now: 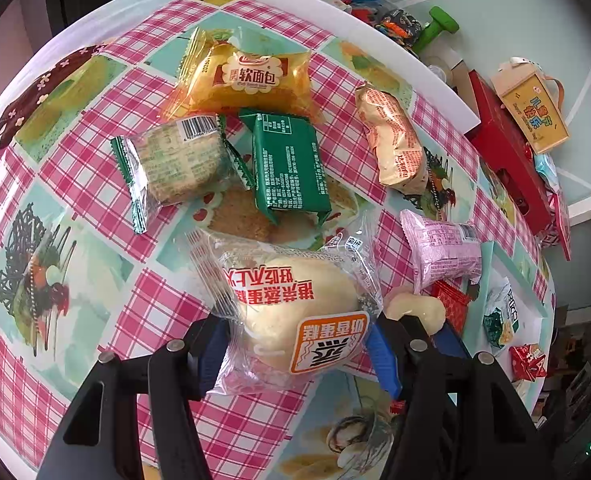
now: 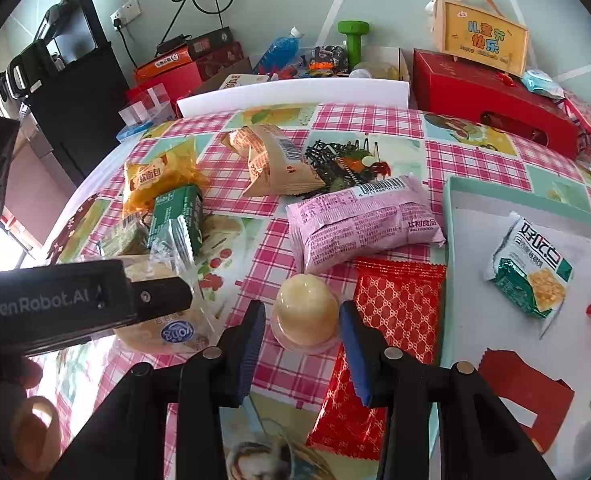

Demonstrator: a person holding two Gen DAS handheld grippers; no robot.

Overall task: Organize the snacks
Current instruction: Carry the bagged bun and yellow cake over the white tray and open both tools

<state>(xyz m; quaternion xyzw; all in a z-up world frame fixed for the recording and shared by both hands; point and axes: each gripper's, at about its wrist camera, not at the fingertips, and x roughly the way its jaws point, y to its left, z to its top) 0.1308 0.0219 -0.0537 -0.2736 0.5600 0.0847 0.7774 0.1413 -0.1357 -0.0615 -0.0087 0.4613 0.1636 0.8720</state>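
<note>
Snack packets lie on a pink checked tablecloth. My left gripper [image 1: 295, 344] is shut on a clear-wrapped steamed cake [image 1: 295, 304], its blue pads pressing both sides of the wrapper. My right gripper [image 2: 301, 328] is open, its fingers on either side of a jelly cup [image 2: 305, 312] without touching it. The left gripper body [image 2: 75, 304] shows at the left of the right wrist view. A red packet [image 2: 391, 312] lies just right of the cup, a pink packet [image 2: 363, 220] behind it.
A white tray with a teal rim [image 2: 449, 208] at the right holds a green-white snack packet [image 2: 531, 272] and red packets. An orange bread packet [image 1: 247, 76], two green packets [image 1: 287, 164] and a tan packet [image 1: 395, 140] lie further back. Boxes crowd the table's far edge.
</note>
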